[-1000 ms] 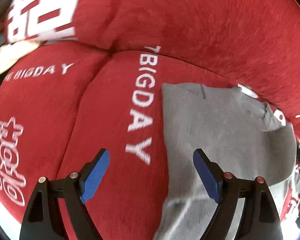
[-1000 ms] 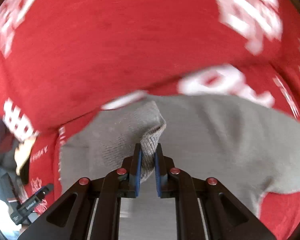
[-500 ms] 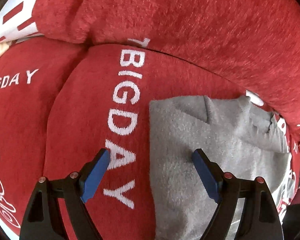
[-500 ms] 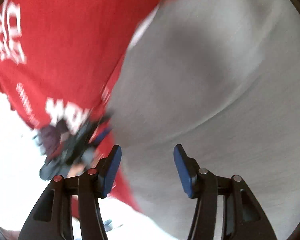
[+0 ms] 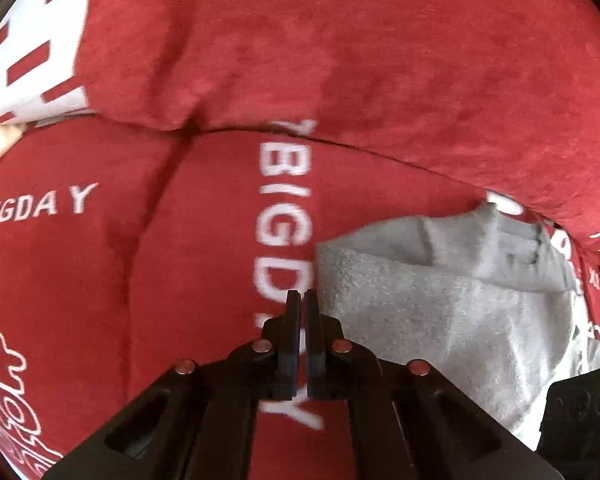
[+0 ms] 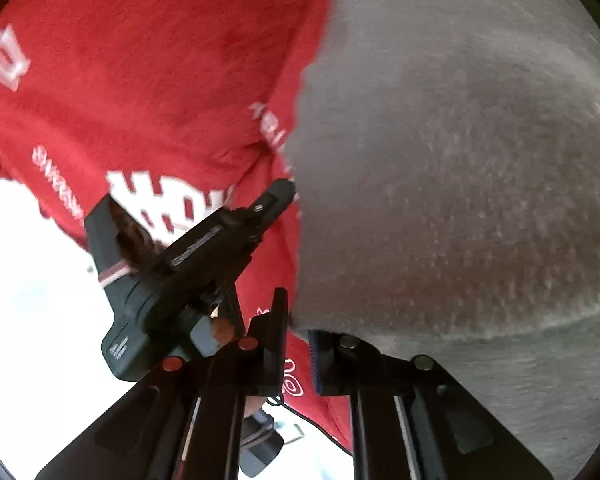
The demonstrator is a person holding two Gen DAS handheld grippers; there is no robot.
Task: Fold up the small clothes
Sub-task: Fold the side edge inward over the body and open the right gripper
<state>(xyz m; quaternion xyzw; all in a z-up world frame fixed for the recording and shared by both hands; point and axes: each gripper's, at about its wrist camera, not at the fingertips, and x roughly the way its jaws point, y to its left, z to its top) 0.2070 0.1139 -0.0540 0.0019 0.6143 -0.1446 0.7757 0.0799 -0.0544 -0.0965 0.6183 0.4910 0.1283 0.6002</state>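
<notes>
**Left wrist view.** The lower right corner was cut off by a black part, too dark to identify. The far end of the cloth (image 5: 440, 312) ran out toward the frame's right edge and blurred there. The cloth was grey, nubbly knit, lying on the red cover (image 5: 180, 280), with one flap folded over along its upper side and a smoother layer showing behind it. Its left edge lay just beside the left gripper (image 5: 303, 296). That gripper's jaws stood pressed together over the cover, and no cloth could be seen between them. White writing on the cover read "BIGDAY" twice, once running down toward the gripper and once across on the left. Large white block characters sat at the upper left and white outline drawings at the lower left, both cut off.

**Right wrist view.** The left side was blown out to plain white, and the whole frame was smeared. The cloth (image 6: 460, 160) filled the right half, hanging close to the lens, with a hem-like ridge curving across its lower part. The cloth covered the tip of the right gripper's (image 6: 298, 320) right finger. The jaws stood nearly together, and the cloth's lower corner seemed to be pinched at their tips, though blur made that uncertain. Further off, the left gripper's black body slanted across the cover, its tip at the cloth's edge. White marks on the cover here were too blurred to read.
</notes>
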